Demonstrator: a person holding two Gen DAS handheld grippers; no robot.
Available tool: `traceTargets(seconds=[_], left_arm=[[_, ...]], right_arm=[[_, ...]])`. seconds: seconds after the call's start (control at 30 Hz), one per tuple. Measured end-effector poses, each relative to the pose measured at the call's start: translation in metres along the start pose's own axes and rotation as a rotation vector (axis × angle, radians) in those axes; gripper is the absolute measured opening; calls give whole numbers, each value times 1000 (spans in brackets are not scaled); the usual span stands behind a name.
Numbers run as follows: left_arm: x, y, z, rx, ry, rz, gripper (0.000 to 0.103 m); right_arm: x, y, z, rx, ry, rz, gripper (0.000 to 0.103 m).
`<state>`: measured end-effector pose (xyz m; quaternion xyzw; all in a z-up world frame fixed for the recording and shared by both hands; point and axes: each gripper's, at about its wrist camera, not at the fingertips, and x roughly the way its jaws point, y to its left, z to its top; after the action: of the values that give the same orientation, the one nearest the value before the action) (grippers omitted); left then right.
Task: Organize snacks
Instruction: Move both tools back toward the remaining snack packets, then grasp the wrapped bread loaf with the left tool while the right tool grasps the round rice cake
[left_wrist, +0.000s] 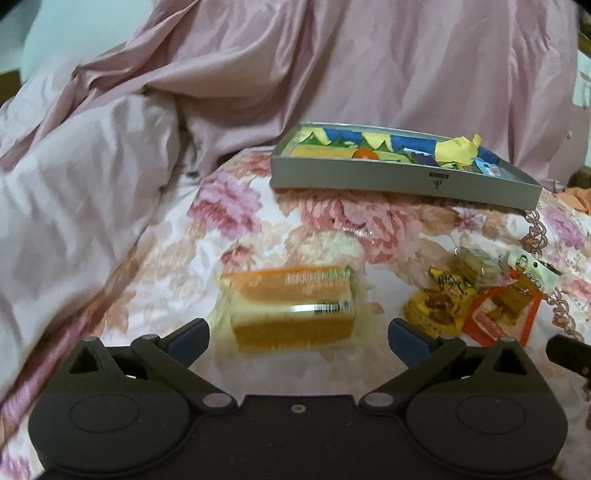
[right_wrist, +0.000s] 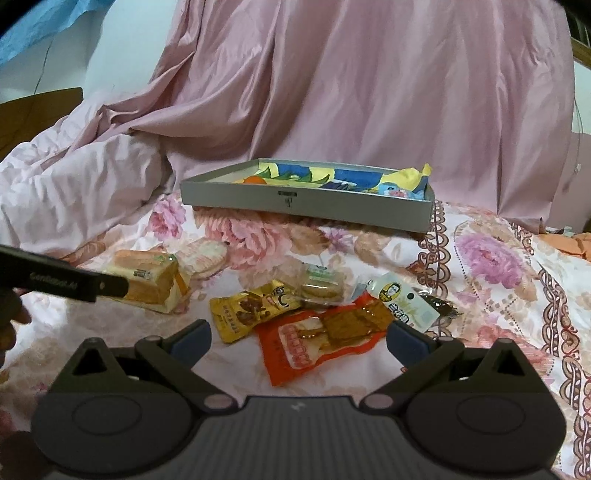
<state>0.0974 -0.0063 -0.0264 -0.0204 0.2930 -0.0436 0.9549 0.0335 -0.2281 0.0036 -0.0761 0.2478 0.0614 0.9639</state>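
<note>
1. Your left gripper (left_wrist: 297, 338) has its jaws spread wide, empty, with the cake pack (left_wrist: 291, 306) lying on the bed dead ahead between them, long axis crosswise to the jaws.
2. Your right gripper (right_wrist: 297, 338), jaws also spread and empty, faces the red packet (right_wrist: 314, 341).
3. The grey tray (left_wrist: 402, 179) lies beyond; the left is nearer the cake pack.
</note>
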Motion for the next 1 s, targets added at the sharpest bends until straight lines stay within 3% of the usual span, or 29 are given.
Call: traceTargets(seconds=[0.23, 0.43, 0.63, 0.73, 1.0], left_arm=[[15, 6, 14, 204, -78, -94, 102], [32, 15, 13, 431, -49, -194, 102], [55, 24, 16, 595, 12, -309, 102], [71, 28, 20, 630, 43, -351, 102], [109, 37, 31, 595, 173, -471, 102]], right_arm=[[13, -3, 2, 1, 22, 42, 103], [37, 7, 12, -45, 54, 115, 103], [74, 20, 30, -86, 59, 149, 103], [93, 26, 39, -89, 62, 162, 103], [132, 40, 56, -107, 64, 168, 103]])
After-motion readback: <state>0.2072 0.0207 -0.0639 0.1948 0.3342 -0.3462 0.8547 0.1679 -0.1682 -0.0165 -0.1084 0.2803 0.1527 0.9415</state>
